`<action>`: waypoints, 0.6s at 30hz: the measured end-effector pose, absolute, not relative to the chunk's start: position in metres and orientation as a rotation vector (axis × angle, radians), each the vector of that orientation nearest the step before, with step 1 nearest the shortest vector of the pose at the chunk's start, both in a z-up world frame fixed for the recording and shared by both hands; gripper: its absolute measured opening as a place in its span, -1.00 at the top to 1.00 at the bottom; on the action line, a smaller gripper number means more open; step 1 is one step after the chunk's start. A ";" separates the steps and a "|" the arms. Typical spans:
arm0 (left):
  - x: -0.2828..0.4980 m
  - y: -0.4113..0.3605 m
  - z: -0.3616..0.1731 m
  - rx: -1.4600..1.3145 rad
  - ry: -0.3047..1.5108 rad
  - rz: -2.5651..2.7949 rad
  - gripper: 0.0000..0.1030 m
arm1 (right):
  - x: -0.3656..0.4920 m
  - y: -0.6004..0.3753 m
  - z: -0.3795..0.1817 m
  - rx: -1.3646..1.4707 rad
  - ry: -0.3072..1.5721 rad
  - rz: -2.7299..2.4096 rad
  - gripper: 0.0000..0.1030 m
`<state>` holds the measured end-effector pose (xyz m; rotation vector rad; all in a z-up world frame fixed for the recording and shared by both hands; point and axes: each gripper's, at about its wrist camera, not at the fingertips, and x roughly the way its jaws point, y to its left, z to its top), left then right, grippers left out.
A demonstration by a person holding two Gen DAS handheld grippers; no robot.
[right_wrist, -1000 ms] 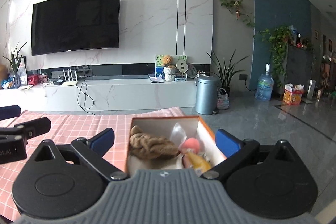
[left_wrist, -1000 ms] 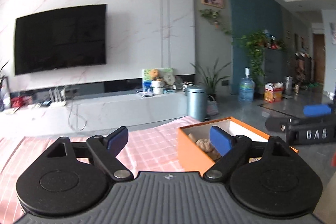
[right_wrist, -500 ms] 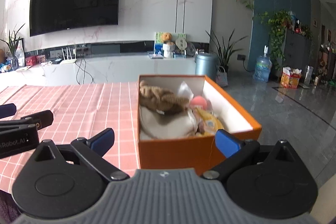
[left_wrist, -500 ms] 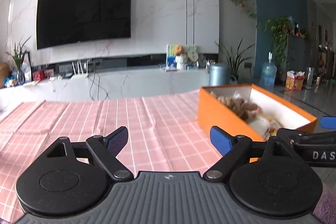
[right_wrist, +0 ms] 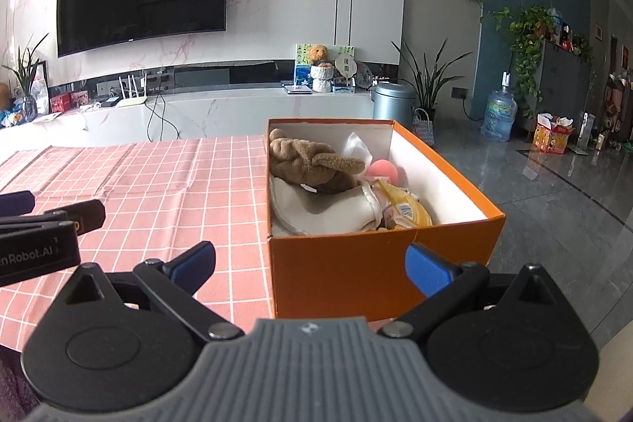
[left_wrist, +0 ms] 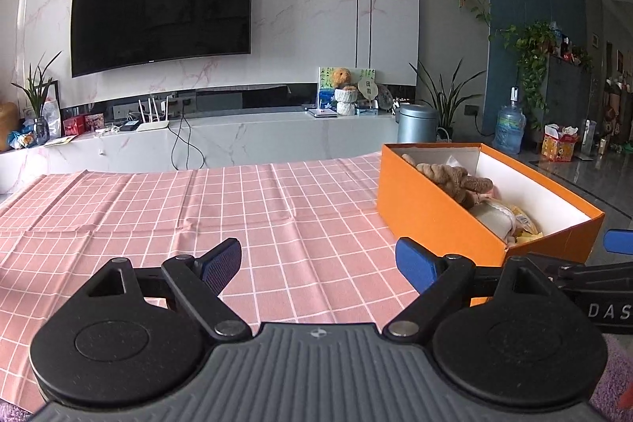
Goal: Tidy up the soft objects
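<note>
Left gripper fingers wide, empty, lower centre; right gripper wide, empty, before orange box holding brown plush toy.

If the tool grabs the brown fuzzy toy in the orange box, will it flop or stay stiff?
Probably flop: the brown plush toy looks soft, draped limply over the cream fabric. It likely weighs little, so the open right tool should lift it easily. Its limbs may dangle.

Left tongs spread wide, empty; right tongs likewise — level.
</note>
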<state>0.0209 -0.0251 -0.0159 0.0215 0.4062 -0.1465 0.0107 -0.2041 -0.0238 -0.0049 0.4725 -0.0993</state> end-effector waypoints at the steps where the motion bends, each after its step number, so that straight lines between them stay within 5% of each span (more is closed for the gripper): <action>1: 0.021 -0.025 -0.016 0.023 0.408 -0.147 -0.99 | 0.011 -0.203 -0.024 -0.012 0.473 -0.097 -0.95; 18: 0.019 -0.027 -0.012 0.030 0.411 -0.145 -0.99 | 0.009 -0.200 -0.029 -0.022 0.471 -0.082 -0.95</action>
